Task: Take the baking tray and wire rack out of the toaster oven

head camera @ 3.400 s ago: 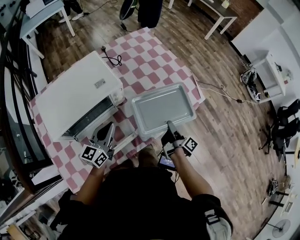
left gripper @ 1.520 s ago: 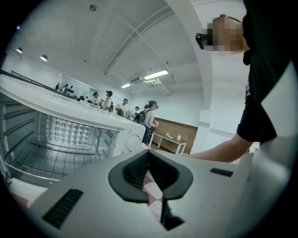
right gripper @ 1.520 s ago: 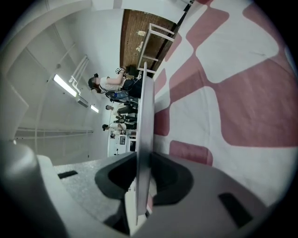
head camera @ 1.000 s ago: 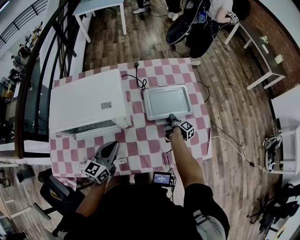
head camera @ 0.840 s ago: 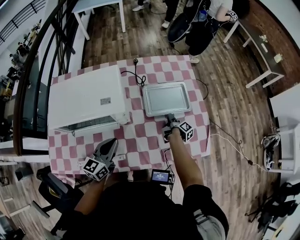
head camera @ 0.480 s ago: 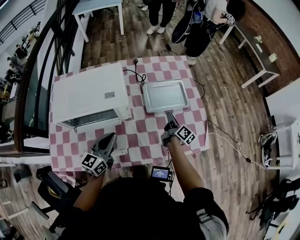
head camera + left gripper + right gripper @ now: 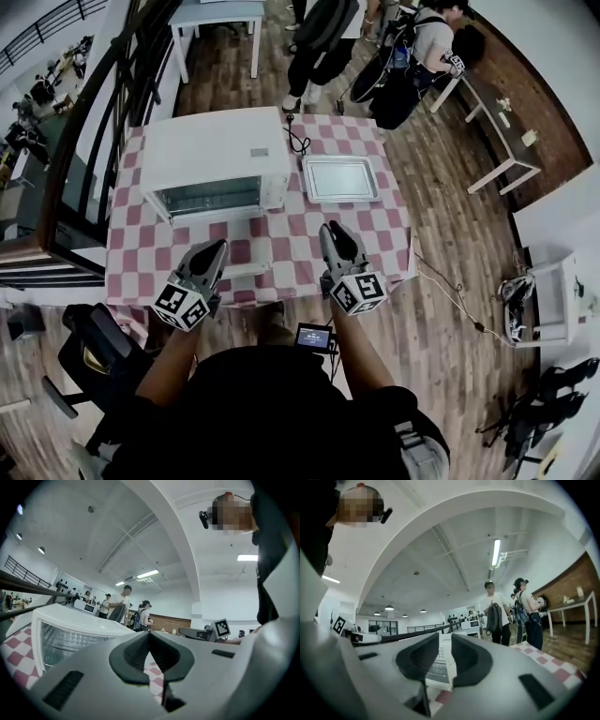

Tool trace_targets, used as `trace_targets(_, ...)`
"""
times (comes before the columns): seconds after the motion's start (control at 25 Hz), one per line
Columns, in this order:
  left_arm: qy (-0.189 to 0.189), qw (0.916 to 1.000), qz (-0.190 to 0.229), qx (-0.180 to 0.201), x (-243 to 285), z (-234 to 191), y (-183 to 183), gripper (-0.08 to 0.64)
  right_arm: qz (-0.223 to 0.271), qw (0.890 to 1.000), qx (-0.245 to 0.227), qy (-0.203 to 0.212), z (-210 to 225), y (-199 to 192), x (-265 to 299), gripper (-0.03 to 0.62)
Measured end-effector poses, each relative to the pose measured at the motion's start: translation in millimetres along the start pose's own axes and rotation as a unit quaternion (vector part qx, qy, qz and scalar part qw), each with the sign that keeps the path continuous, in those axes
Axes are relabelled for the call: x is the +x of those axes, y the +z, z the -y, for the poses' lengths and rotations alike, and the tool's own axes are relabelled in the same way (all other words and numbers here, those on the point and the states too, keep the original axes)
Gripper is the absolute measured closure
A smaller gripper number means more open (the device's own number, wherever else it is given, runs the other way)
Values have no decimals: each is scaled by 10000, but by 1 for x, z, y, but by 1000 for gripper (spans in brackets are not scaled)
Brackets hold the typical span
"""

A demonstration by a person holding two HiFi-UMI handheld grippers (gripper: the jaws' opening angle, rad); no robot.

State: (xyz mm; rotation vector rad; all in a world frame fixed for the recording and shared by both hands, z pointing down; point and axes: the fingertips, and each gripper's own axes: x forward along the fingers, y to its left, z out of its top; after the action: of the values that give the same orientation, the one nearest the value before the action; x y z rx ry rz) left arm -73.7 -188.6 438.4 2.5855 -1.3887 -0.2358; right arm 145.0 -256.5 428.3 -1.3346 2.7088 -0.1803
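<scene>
here we are over the checkered table [image 7: 281, 234]. the white toaster oven [image 7: 211, 148] sits at about 11 o'clock on the cloth, its glass front turned toward the person. the baking tray [image 7: 340, 178] is out of it, lying flat and empty on the cloth at the oven's 3 o'clock, just beside it, with a black cord [image 7: 298, 141] curling between the two at the back edge.

the wire rack i can't pick out for sure; the left gripper view gives only faint lines behind the oven glass.

both tongs are up off the table and clear of everything. the left gripper [image 7: 217, 247] hangs at 7 o'clock of the cloth with its tips pressed together and nothing pinched in them. the right gripper [image 7: 328, 229] is at 5 o'clock, well short of the tray. its jaws are closing with a thin slit left between the pads, and nothing sits in that slit.

a small lit screen [image 7: 312, 336] shows near the person's chest, and people with backpacks [image 7: 323, 28] stand past the table at 12 o'clock.
</scene>
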Motion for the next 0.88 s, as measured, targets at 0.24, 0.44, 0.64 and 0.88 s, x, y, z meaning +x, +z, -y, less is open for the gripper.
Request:
trace_targets(0.24, 385, 9989, 81, 267, -109, 9, 5, 566, 37, 9960, -855, 270, -127, 3, -52, 509)
trace_targets(0.44, 594, 9979, 39, 244, -179, 23, -10, 566, -101, 9944, -926, 506, -189, -6, -89, 509)
trace_targets(0.64, 705, 9975, 38, 92, -218, 37, -29, 566, -61, 9950, -883, 472, -211, -18, -129, 509)
trace_targets(0.88, 746, 9971, 15, 171, -232, 53, -34, 566, 98, 9941, -913, 574, -221, -21, -147, 509)
